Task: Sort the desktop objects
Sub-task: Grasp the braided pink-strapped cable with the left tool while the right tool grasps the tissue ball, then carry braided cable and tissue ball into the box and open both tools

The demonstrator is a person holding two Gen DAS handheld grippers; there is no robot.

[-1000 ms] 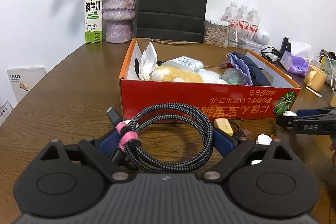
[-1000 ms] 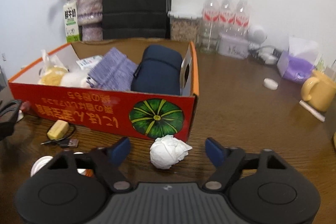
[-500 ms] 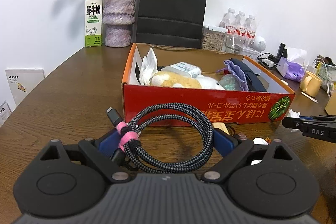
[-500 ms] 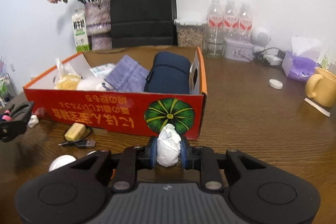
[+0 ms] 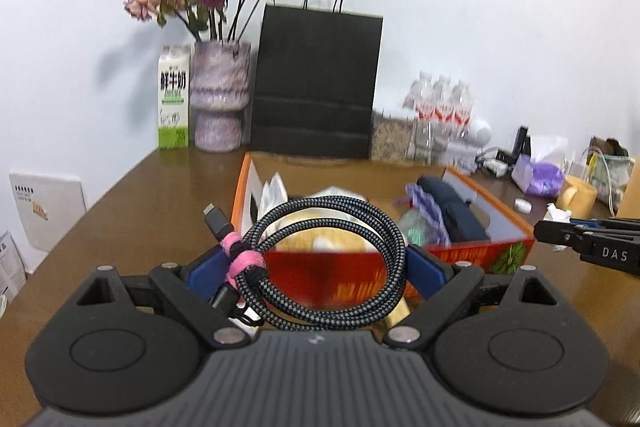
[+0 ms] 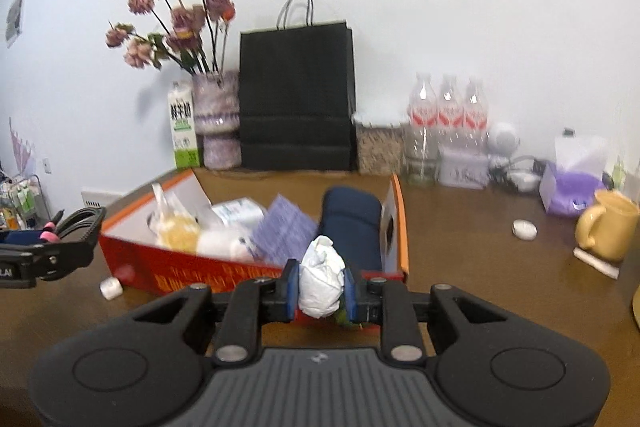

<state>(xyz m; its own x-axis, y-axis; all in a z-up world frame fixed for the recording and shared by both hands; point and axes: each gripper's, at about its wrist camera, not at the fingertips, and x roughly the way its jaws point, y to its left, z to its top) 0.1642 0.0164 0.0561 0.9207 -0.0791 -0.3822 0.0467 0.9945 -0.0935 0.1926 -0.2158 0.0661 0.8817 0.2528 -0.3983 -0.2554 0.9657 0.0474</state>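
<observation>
My left gripper [image 5: 316, 267] is shut on a coiled braided cable [image 5: 376, 227] with pink ties, held up in front of the red cardboard box [image 5: 452, 255]. My right gripper [image 6: 322, 287] is shut on a crumpled white tissue [image 6: 322, 279], raised near the box's front right corner [image 6: 400, 227]. The box holds a navy pouch [image 6: 352, 219], a purple cloth [image 6: 286, 231], a yellow soft item and white packs. The right gripper shows at the right of the left wrist view [image 5: 592, 243]; the left gripper shows at the left of the right wrist view [image 6: 48, 247].
A vase of dried flowers [image 5: 220, 99], a milk carton [image 5: 174, 95], a black paper bag [image 5: 316, 87] and water bottles [image 6: 448, 119] stand along the wall. A yellow mug [image 6: 608, 227], purple tissue pack [image 6: 572, 191] and white caps [image 6: 524, 229] [image 6: 111, 287] lie on the wooden table [image 6: 480, 247].
The right gripper closed on the tissue and lifted it off the table. The left gripper rose with the cable, now level with the box top.
</observation>
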